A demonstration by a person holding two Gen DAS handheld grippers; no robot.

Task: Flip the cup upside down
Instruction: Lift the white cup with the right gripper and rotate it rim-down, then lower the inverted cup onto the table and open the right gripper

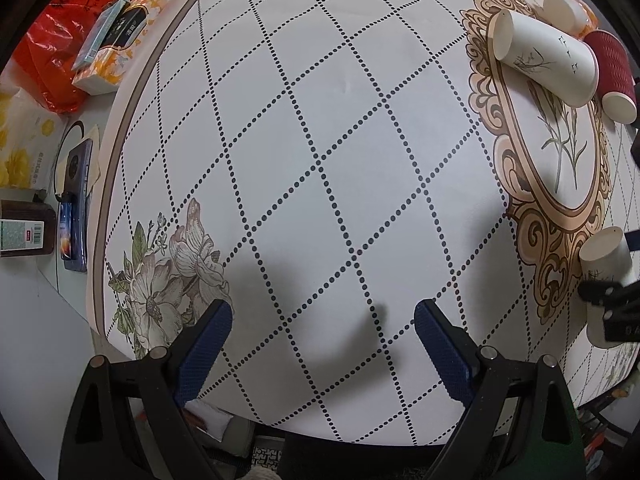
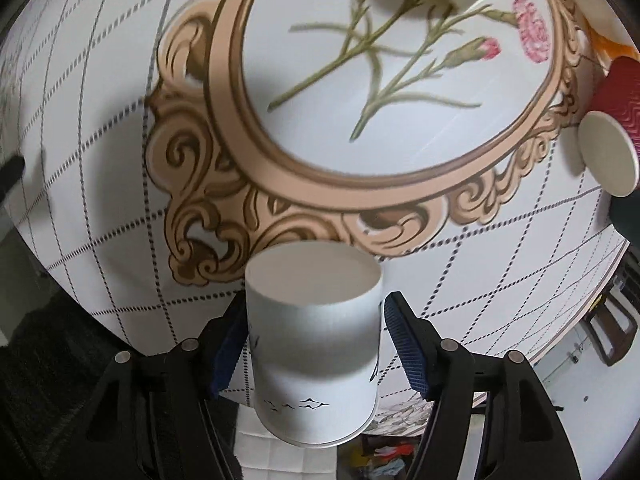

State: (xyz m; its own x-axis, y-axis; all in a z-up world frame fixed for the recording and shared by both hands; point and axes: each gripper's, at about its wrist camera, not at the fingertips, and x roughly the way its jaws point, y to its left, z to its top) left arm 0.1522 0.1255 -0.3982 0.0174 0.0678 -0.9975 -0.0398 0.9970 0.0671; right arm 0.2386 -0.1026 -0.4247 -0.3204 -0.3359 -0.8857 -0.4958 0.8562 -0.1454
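Cup (image 2: 314, 344) between right gripper (image 2: 314, 350) fingers, grip unclear; bird print, no legible writing. Left gripper (image 1: 323, 336) fingers wide.

Both wrist views overlook table (image 1: 320, 140); ornate frame (image 2: 224, 92) probably shared.

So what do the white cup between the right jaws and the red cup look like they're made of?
White cup: apparently paper, matte, with a rolled rim and printed ink birds. Red cup: probably paper too, its sleeve embossed with wavy ripples, the flat base plain off-white. Any inner coating can't be judged.
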